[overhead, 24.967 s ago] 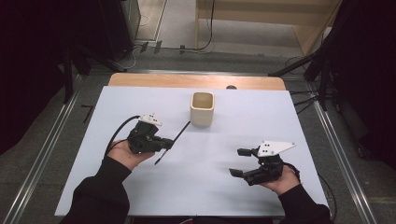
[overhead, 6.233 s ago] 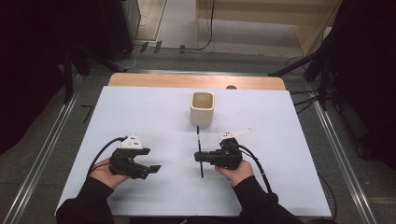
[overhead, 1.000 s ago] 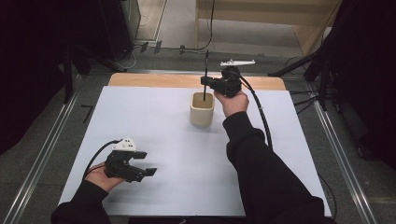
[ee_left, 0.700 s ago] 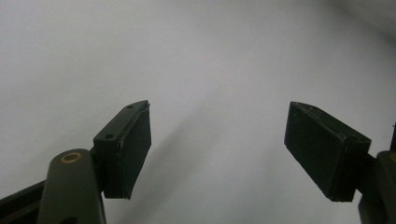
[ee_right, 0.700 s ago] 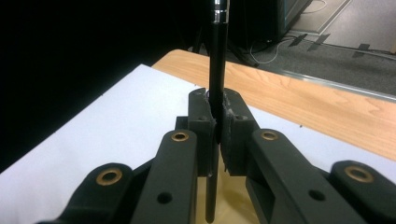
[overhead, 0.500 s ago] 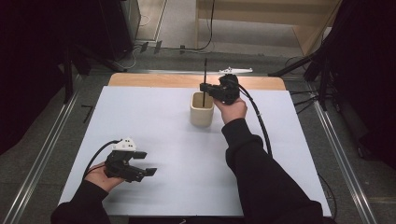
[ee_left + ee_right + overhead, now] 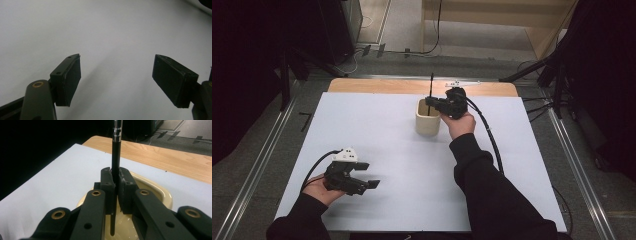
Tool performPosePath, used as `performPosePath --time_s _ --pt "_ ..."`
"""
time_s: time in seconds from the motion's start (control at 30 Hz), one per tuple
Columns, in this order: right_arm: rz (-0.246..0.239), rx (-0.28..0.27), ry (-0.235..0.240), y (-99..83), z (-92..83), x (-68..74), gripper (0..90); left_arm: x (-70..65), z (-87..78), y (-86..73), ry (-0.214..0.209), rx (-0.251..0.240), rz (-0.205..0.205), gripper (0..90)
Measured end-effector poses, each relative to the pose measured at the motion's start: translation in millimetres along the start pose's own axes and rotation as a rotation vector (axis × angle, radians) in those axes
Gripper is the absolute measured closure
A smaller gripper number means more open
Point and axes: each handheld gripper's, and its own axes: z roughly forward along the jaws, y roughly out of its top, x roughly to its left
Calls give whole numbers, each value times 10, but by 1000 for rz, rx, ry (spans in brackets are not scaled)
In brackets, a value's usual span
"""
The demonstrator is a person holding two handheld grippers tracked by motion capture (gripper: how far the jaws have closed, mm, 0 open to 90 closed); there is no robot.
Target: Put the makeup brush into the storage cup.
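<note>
A cream cup (image 7: 427, 125) stands at the far middle of the white table (image 7: 387, 130). My right gripper (image 7: 433, 103) hovers just over its rim, shut on a thin black pen (image 7: 431, 84) held upright. In the right gripper view the pen (image 7: 116, 150) runs between the pressed pads of the right gripper (image 7: 115, 173), and its lower end reaches down inside the cup (image 7: 163, 192). My left gripper (image 7: 368, 175) rests at the front left of the table. Its jaws stand wide apart with nothing between them, as the left gripper view (image 7: 116, 80) confirms.
A wooden strip (image 7: 382, 86) runs along the table's far edge. The right gripper's cable (image 7: 489, 137) trails across the table to the right of the arm. Metal rails (image 7: 572, 150) flank both sides, and dark stands rise behind.
The right gripper has sunk with the pen, whose lower end now sits deeper in the cup. The left gripper has stayed put.
</note>
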Motion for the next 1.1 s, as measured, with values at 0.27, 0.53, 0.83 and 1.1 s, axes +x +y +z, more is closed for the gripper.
performPosePath --time_s 0.27,0.53,0.83,1.1 --pt "-6 -3 -2 20 -37 19 785 -1 -2 1 3 1 1 237" --pt "-44 -36 0 57 -142 18 317 -5 1 3 2 4 1 237" --pt "-49 8 10 13 -269 33 277 -5 4 2 3 6 -1 237" --pt "-51 34 24 -49 -388 28 274 -7 10 3 3 6 0 237"
